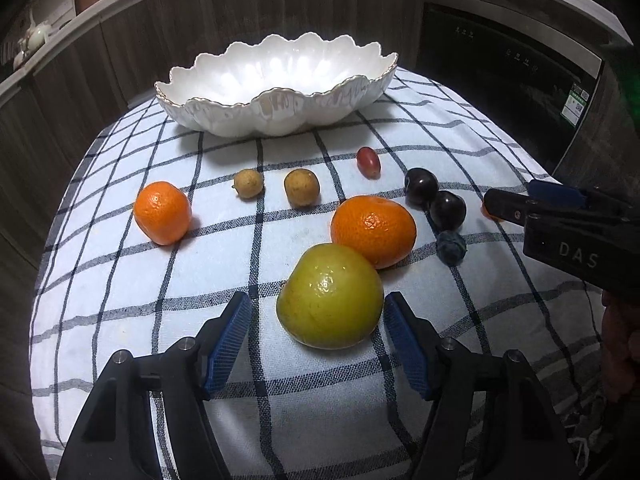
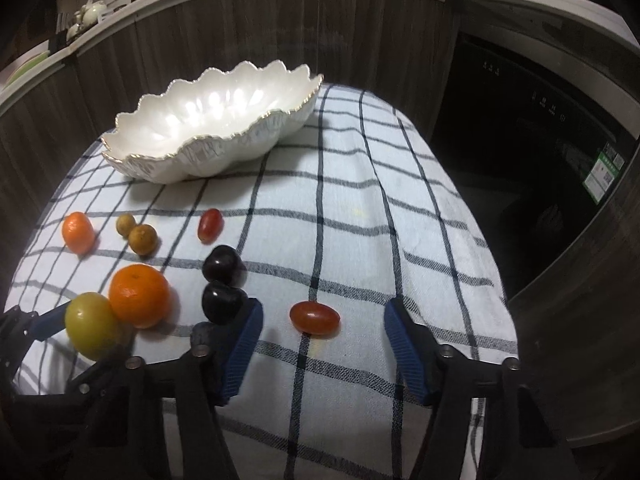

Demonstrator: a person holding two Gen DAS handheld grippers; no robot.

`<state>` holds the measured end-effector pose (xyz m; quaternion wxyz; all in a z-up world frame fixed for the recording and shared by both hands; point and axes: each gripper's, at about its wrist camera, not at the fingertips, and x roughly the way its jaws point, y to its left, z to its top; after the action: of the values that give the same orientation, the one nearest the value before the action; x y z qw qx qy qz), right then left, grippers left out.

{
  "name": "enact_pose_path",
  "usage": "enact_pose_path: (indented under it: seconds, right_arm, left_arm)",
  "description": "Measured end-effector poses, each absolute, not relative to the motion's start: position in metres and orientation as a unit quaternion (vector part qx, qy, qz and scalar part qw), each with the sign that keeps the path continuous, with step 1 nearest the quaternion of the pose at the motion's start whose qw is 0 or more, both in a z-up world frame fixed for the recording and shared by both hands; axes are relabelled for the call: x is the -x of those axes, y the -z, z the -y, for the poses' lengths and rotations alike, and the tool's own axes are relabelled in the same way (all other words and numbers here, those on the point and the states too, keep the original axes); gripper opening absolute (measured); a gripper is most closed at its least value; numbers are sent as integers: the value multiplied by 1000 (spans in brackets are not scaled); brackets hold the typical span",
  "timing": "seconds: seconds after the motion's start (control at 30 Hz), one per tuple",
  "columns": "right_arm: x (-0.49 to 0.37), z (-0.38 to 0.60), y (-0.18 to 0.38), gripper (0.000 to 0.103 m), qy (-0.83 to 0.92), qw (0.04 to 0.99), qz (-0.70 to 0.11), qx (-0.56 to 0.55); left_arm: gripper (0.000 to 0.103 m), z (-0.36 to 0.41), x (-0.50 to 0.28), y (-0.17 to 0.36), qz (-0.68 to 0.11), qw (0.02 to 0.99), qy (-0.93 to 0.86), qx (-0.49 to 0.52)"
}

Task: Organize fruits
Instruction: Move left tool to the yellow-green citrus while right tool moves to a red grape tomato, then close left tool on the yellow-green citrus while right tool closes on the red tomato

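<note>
A white scalloped bowl [image 1: 280, 80] [image 2: 208, 128] stands empty at the back of the checked cloth. My left gripper [image 1: 318, 316] is open with its pads on either side of a yellow-green apple [image 1: 330, 296] [image 2: 94, 326], not touching it. A large orange [image 1: 374, 230] [image 2: 139, 295] touches the apple behind. My right gripper [image 2: 323, 320] is open around a red cherry tomato [image 2: 315, 318] lying on the cloth. Two dark plums [image 1: 434, 198] [image 2: 222, 286], a blueberry [image 1: 451, 245], a red grape [image 1: 369, 162] [image 2: 209, 224], two brown longans [image 1: 276, 187] [image 2: 137, 234] and a small orange [image 1: 162, 212] [image 2: 78, 232] lie between.
The checked cloth [image 1: 200, 264] [image 2: 360, 200] covers a small table with edges dropping off on all sides. Dark wood cabinets [image 2: 280, 28] run behind, and a black appliance [image 2: 532, 160] stands to the right. My right gripper's body shows at the right of the left wrist view [image 1: 560, 224].
</note>
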<state>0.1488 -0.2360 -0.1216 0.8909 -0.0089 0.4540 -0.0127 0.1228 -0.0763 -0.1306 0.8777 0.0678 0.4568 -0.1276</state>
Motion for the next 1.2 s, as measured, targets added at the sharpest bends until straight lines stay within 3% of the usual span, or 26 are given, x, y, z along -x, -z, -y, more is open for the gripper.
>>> enact_pose_path:
  seconds: [0.1,0.3,0.43,0.6,0.73,1.2]
  right_arm:
    - [-152,238,127,52,12,888,-460,3]
    - [-157,239,132,51,14,885,-465,-1]
    - [-159,239,136,39,10,882,-471,-7]
    - [-159,237,139,38,4,880,-475,-6]
    - [-159,236,139,29,0,881,-473,-7]
    - [-154,234,130,29,0,889,-458,-3]
  left_arm:
    - [67,76,-123,131,-454,879,129,-68]
    - [61,77,-126,135,-458,877,130,-66]
    - [53,79,-126,134,-453,879,134,-68]
    - [49,80,-126,134,-453,878,137,-69]
    - [48,80,-125,134,-453,878,138,-68]
    - [48,66,-124,125,-446,886,116,-55]
